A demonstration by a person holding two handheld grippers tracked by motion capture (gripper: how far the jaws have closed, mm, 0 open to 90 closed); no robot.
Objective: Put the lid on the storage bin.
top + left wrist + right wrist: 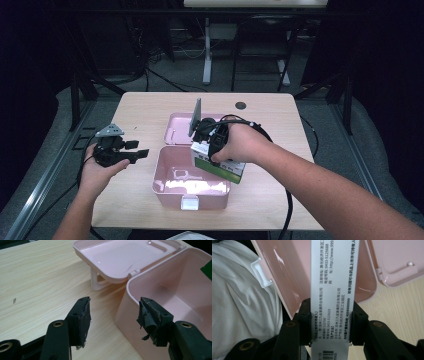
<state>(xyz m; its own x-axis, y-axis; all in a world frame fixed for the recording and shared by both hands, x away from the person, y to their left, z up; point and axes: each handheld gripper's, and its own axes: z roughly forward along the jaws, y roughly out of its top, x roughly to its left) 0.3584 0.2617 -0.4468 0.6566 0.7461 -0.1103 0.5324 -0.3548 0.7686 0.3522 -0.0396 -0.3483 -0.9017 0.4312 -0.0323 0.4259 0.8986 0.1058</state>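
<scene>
A white and green carton (227, 170) with printed text hangs over the right rim of an open pink plastic box (165, 186). My right gripper (210, 150) is shut on the carton, mostly covered by the hand. In the right gripper view the pads of the gripper (332, 320) press both long sides of the carton (334, 277), with the pink box (289, 272) below. My left gripper (137, 149) is open and holds nothing, left of the box. In the left gripper view that gripper (113, 312) points at the box's near wall (130, 322), and a green corner of the carton (207, 268) shows at the right edge.
The box's lid (177, 131) lies flat behind it on the wooden table (140, 110); it also shows in both gripper views (120, 257) (397, 257). A white latch (190, 202) sits on the box's front. A round cable hole (241, 105) is at the table's far side.
</scene>
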